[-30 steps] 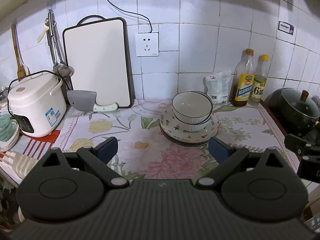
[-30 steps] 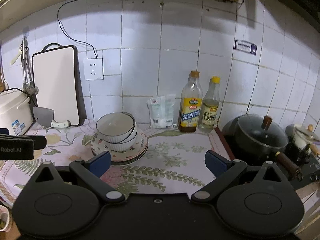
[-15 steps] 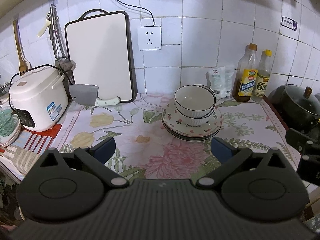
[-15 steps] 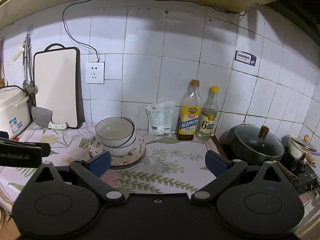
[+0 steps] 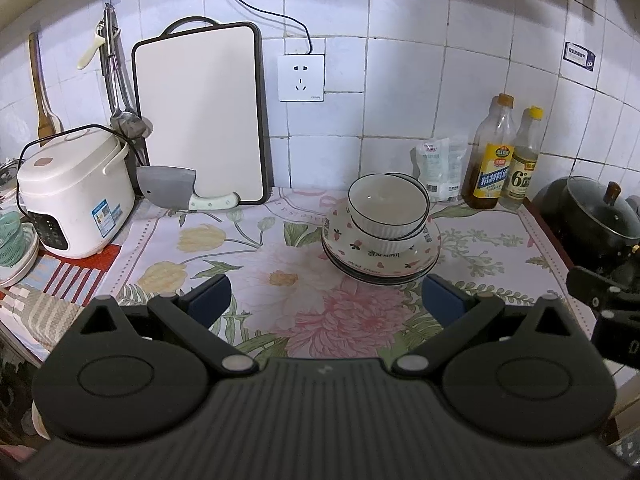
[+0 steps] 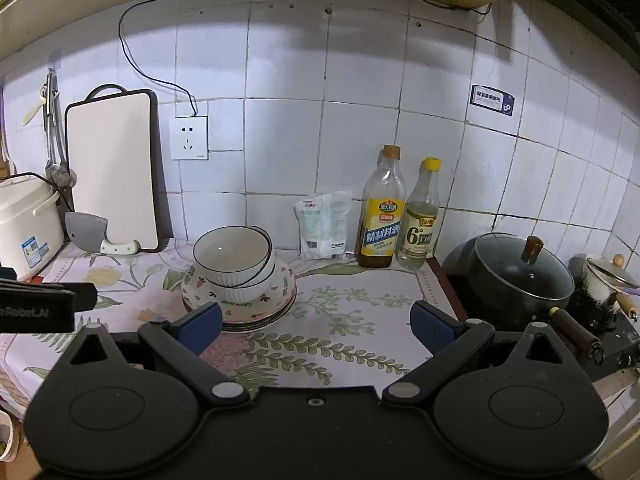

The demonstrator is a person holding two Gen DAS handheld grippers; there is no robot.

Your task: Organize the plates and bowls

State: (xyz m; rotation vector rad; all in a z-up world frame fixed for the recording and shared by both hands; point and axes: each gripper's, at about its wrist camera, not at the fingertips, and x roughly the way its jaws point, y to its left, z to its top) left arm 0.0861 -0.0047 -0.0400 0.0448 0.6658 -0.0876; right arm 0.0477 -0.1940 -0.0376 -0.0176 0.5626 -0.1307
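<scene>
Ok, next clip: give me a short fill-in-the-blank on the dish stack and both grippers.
1. The ribbed white bowls sit nested on top of the stacked ____.
2. The jaws of the left gripper are ____ and hold nothing.
3. The jaws of the right gripper are spread, holding ____.
4. The cleaver leans against the white ____.

Missing words: plates; open; nothing; cutting board

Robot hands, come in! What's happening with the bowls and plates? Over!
Left gripper open, empty. Right gripper open, empty. Bowls nested on the plates, untouched, on the floral cloth. Nothing blocking the stack.
</scene>
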